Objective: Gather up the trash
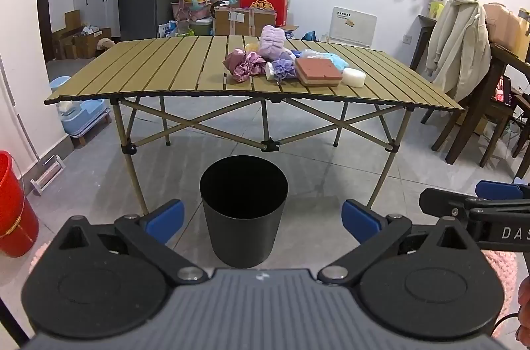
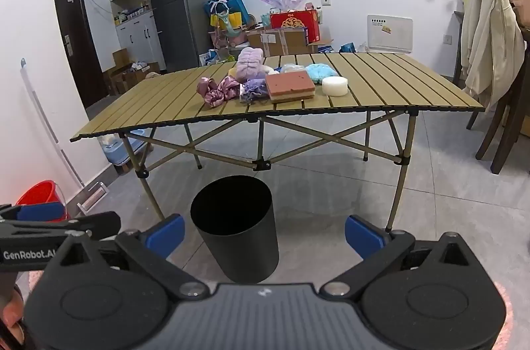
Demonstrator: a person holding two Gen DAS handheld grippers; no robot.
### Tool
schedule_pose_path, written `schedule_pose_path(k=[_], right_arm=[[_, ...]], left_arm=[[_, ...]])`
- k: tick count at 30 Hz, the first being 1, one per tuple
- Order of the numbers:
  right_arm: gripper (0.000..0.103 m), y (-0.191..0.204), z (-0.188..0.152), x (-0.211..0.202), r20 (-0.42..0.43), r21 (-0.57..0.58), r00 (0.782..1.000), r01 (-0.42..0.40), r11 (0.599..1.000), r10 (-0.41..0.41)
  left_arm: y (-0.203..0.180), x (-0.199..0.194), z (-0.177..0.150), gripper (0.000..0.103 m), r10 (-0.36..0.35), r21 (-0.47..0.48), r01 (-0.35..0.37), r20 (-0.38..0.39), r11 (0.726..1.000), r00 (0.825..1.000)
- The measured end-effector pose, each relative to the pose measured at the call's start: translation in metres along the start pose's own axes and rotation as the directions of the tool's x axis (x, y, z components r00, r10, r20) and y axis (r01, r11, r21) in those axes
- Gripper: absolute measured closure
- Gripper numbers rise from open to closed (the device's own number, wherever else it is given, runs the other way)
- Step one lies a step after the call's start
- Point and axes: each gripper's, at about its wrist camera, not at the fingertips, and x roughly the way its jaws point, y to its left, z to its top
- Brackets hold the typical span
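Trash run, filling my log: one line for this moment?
left gripper: open, empty | right gripper: open, empty | bin: on floor | items: on table

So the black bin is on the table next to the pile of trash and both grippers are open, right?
Not quite: the black bin stands on the floor in front of the table, as the left wrist view shows. The pile of trash is on the table, and both grippers are open.

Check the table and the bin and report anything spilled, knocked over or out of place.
Nothing stands out. The black bin stands upright on the floor in front of the folding table, and nothing lies on the floor around it. The sponge block, white puck and scrunchies sit heaped together on the tabletop.
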Motion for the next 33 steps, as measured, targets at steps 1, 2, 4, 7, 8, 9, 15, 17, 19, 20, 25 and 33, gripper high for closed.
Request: schedule_pose_path(k=[1, 2, 4, 7, 8, 9, 15, 17, 19, 20, 25, 33], right_arm=[[0.000, -0.0002, 0.0001, 0.0001, 0.000, -0.001, 1.000, 0.001, 1.000, -0.001], [0.000, -0.0005, 0.0000, 0.0002, 0.000, -0.003, 1.000, 0.002, 1.000, -0.002], [0.000, -0.0012, 0.0001, 0.0007, -0.001, -0.006, 1.000, 0.004, 1.000, -0.004], [0.000, 0.0009, -0.0001, 0.0000, 0.003, -0.009, 1.000, 0.006, 1.000, -0.006], [0.000, 0.0007, 0.0000, -0.0001, 0.003, -0.009, 1.000, 0.006, 1.000, -0.006], [0.000, 0.0011, -0.0002, 0.0000, 0.003, -0.010, 1.000, 0.008, 1.000, -0.008], [0.000, 0.0006, 0.0000, -0.0002, 0.003, -0.011, 1.000, 0.008, 1.000, -0.008], [0.000, 0.0010, -0.0004, -0.0005, 0.004, -0.012, 1.000, 0.009, 1.000, -0.009], [0.000, 0.0010, -0.0005, -0.0006, 0.003, -0.013, 1.000, 0.009, 1.000, -0.009], [0.000, 0.0011, -0.0004, -0.0006, 0.004, -0.013, 1.000, 0.010, 1.000, -0.010], [0.000, 0.0014, -0.0004, -0.0005, 0.004, -0.014, 1.000, 0.010, 1.000, -0.010], [0.000, 0.0013, -0.0001, -0.0008, 0.005, -0.015, 1.000, 0.010, 1.000, -0.010]], left_arm=[[0.0003, 0.0002, 0.0002, 0.000, 0.000, -0.005, 0.000, -0.003, 1.000, 1.000], [0.0005, 0.0001, 0.0003, 0.000, -0.004, -0.004, 0.004, -0.002, 1.000, 1.000], [0.0012, 0.0003, 0.0006, 0.000, -0.009, -0.002, 0.009, -0.002, 1.000, 1.000], [0.0010, 0.0002, 0.0007, 0.000, -0.006, -0.003, 0.006, 0.000, 1.000, 1.000], [0.0012, 0.0002, 0.0009, 0.000, -0.007, -0.001, 0.007, 0.001, 1.000, 1.000], [0.0038, 0.0018, 0.0007, 0.000, -0.006, -0.002, 0.006, 0.000, 1.000, 1.000], [0.0061, 0.0035, 0.0000, 0.000, -0.006, 0.001, 0.006, 0.005, 1.000, 1.000], [0.0059, 0.0037, -0.0002, 0.000, -0.005, 0.001, 0.005, 0.006, 1.000, 1.000], [0.0054, 0.0039, -0.0003, 0.000, -0.006, 0.001, 0.006, 0.005, 1.000, 1.000], [0.0051, 0.0037, -0.0007, 0.000, -0.006, 0.001, 0.006, 0.005, 1.000, 1.000], [0.0025, 0.0026, -0.0021, 0.000, -0.005, -0.001, 0.005, 0.005, 1.000, 1.000], [0.0018, 0.0023, -0.0020, 0.000, -0.003, -0.002, 0.004, 0.006, 1.000, 1.000]])
